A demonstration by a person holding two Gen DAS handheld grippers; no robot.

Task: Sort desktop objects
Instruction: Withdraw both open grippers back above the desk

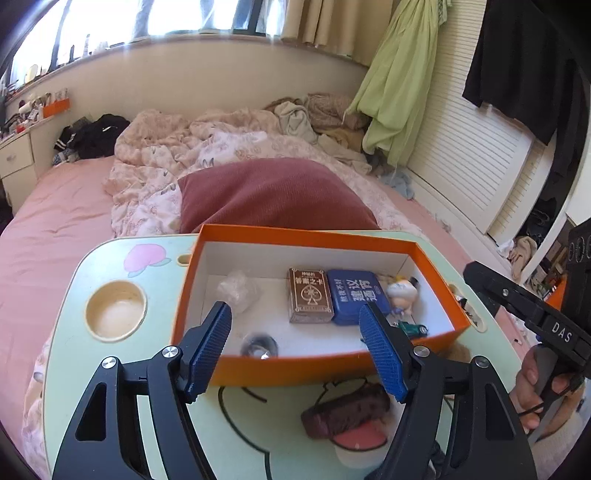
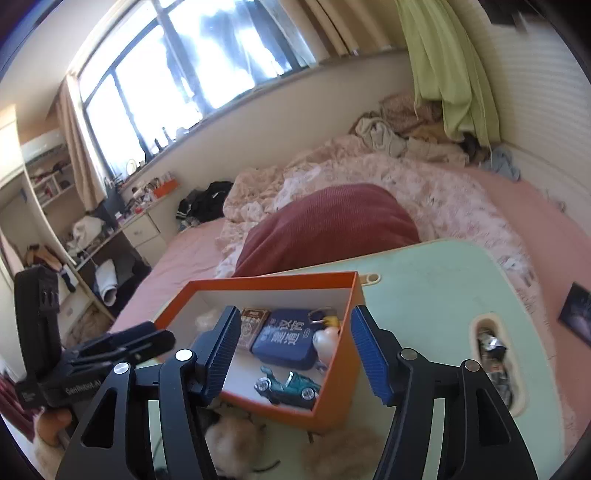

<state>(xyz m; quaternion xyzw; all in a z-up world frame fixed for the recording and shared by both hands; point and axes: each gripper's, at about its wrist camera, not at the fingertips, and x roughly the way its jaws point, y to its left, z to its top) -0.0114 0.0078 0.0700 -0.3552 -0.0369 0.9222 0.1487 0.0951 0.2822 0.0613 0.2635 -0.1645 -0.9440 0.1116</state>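
Two claws, left claw [image 1: 295,350] and right claw [image 2: 291,354], both spread wide, holding nothing. That brown furry thing [image 1: 345,410] at the lower middle of the left view, on the desk [image 1: 74,314] just outside the orange box [image 1: 295,369], looks soft and light, so pinch it across its narrow middle.

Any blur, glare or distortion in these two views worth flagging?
Left wrist: window blown out, wall lines bowed by the fisheye, brown object on the table smeared. Right wrist: window overexposed, furry item below the orange box soft; toy car sharp.
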